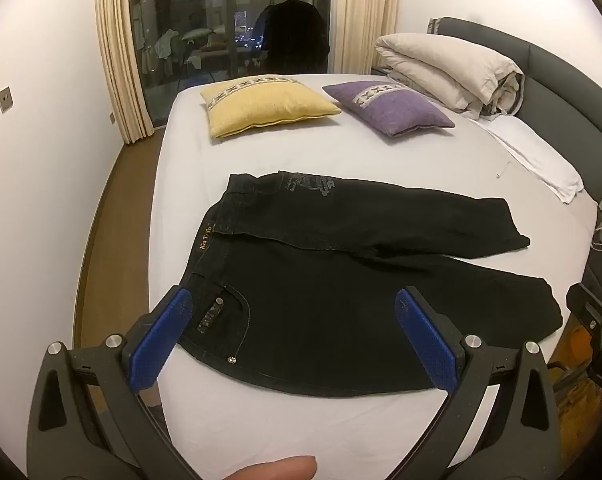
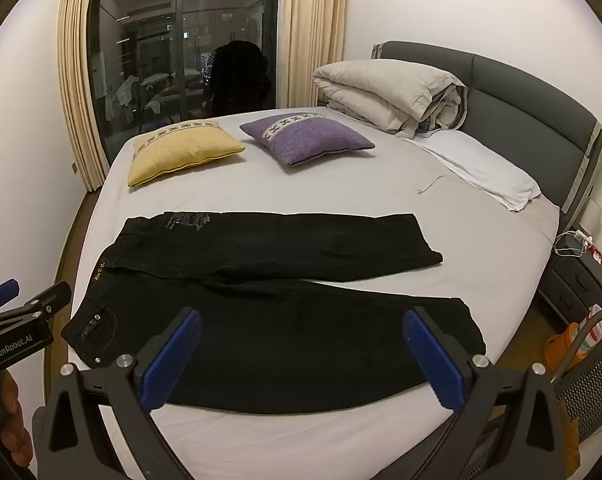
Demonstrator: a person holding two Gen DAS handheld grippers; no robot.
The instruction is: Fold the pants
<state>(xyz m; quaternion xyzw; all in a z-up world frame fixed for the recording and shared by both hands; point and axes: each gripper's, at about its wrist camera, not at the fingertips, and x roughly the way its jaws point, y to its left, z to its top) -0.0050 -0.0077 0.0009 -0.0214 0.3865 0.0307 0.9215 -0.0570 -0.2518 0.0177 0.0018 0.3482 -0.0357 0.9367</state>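
We have the black pants [image 1: 341, 300] spread flat on the bed [image 1: 261, 152], waistband toward the left edge, legs running right. The two legs are splayed apart: the far leg angles up and right, the near leg lies along the near edge of the mattress. Near pocket with studs and a patch sits at the waist corner closest to us.

Left hand-held gripper [image 1: 293, 300]: jaws wide apart, nothing between the blue pads [image 1: 161, 344], hovering over the waist end of the pants, tilted down. We can't tell for sure whether the left pad touches the fabric; it looks clear of it. A fingertip [image 1: 277, 468] shows at the bottom edge of the left wrist view.

Right hand-held gripper [image 2: 301, 324]: jaws also wide apart, empty, hovering over the near leg toward the hem end, tilted down. In the right wrist view we see the left unit at the left border with a hand [image 2: 5, 420] around its grip.

Rest of the bed: yellow cushion [image 1: 269, 104] and purple cushion [image 1: 389, 108] side by side beyond the pants, well apart from them. Folded beige duvet [image 1: 445, 68] stacked against the grey headboard [image 1: 561, 80], white pillow [image 1: 537, 160] flat just beside it. Dark window [image 1: 229, 20] with cream curtains [image 1: 117, 48] behind the bed. Nightstand [image 2: 577, 280] with cables to the right.
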